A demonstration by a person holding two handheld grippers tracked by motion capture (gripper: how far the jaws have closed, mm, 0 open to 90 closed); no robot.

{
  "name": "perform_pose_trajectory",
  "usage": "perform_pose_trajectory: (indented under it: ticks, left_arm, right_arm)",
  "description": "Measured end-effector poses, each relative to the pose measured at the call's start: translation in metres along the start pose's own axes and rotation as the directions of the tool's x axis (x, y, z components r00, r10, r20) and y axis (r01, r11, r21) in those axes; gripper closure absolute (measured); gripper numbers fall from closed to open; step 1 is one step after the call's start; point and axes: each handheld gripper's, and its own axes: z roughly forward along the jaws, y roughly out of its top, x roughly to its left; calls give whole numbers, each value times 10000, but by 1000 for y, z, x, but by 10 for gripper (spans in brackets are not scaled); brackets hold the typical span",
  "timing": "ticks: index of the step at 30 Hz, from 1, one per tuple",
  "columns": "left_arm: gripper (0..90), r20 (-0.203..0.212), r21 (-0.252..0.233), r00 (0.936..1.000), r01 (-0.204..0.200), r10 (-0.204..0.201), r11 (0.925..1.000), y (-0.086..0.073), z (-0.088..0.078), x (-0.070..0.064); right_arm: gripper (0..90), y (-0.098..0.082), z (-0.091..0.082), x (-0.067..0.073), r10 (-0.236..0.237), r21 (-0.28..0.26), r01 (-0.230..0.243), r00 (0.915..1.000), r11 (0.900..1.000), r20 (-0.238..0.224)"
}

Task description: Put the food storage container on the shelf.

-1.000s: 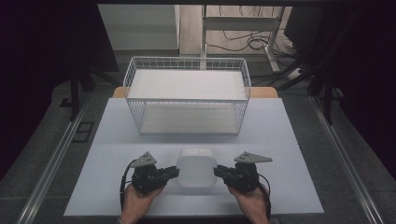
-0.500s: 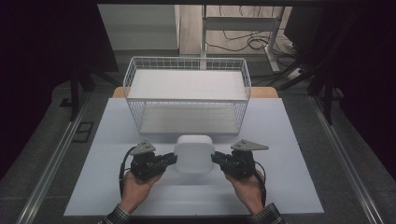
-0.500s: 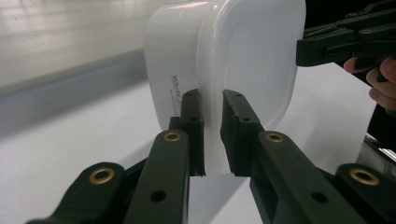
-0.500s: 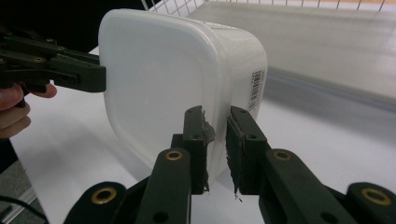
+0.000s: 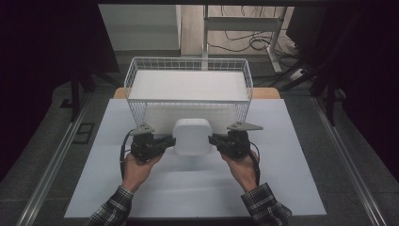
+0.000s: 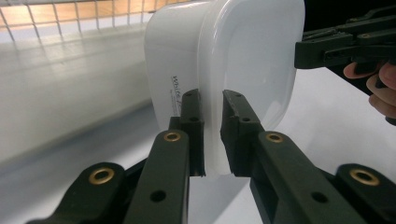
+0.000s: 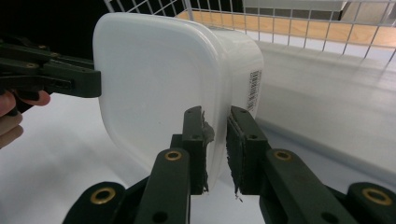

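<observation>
1. Carrying the tub (image 5: 192, 136) away from the near edge toward the basket (image 5: 188, 63), both hands having come forward and up since the earlier frames.
2. Grasping the tub's left rim with the left hand-held gripper (image 5: 170, 141), jaws clenched on the lip, as the left gripper view (image 6: 212, 135) is showing.
3. Grasping the opposite rim with the right hand-held gripper (image 5: 212, 139), jaws likewise clamped on the lip in the right gripper view (image 7: 215, 144).
4. Holding the tub between the two, above the white worktop (image 5: 291, 155) and just in front of the basket's near wall.
5. Facing the tub's broad white side upward toward the high camera, with the body turned on edge in the gripper views.
6. Showing a barcode label (image 7: 252, 91) on the tub's side wall in the right gripper view, and small print (image 6: 175, 91) on the wall in the left one.
7. Standing at the far end of the worktop, the wire basket with a white liner inside.
8. Reaching in from the near edge, two plaid sleeves (image 5: 266, 205), hands wrapped around the gripper bodies.
</observation>
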Motion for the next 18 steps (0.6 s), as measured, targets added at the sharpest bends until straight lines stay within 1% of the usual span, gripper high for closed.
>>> perform_pose_trajectory:
  ticks: [3, 4, 5, 6, 7, 8, 10, 13, 14, 16, 18]
  left_arm:
    - [797, -4, -18, 9999, 104, -104, 9999, 5, 6, 9]
    - [797, -4, -18, 9999, 104, -104, 9999, 5, 6, 9]
    - [797, -13, -11, 9998, 180, -180, 9998, 7, 11, 14]
    - [796, -47, 17, 9998, 202, -201, 9998, 8, 13, 17]
    - [796, -47, 17, 9998, 202, -201, 9998, 8, 13, 17]
    - [796, -38, 44, 9995, 317, -317, 9995, 9, 18, 22]
    - [796, -52, 97, 9991, 411, -411, 9991, 9, 22, 27]
    - [795, -93, 141, 9988, 490, -488, 9987, 9, 29, 32]
    - [795, -86, 159, 9990, 447, -445, 9989, 10, 31, 33]
    - [795, -97, 194, 9982, 595, -593, 9980, 10, 35, 35]
    - [794, -102, 258, 9979, 647, -644, 9976, 9, 37, 36]
  right_arm:
    - [769, 5, 8, -5, 48, -48, -47, 10000, 10000, 63]
    - [769, 7, 10, -7, 36, -19, -36, 9999, 10000, 118]
    - [769, 9, 13, -8, 50, 9, -50, 9999, 10000, 152]
    - [769, 10, 15, -10, 41, 26, -42, 9998, 10000, 212]
    - [769, 11, 18, -11, 45, 67, -47, 9997, 10000, 236]
    - [768, 12, 21, -13, 65, 97, -68, 9996, 9999, 279]
    - [768, 13, 26, -16, 109, 160, -115, 9994, 9998, 327]
    - [767, 14, 33, -21, 132, 227, -142, 9991, 9996, 412]
    - [767, 14, 34, -23, 139, 243, -150, 9990, 9996, 435]
    - [766, 15, 37, -25, 179, 280, -193, 9985, 9994, 511]
    - [766, 14, 39, -27, 206, 337, -225, 9983, 9992, 541]
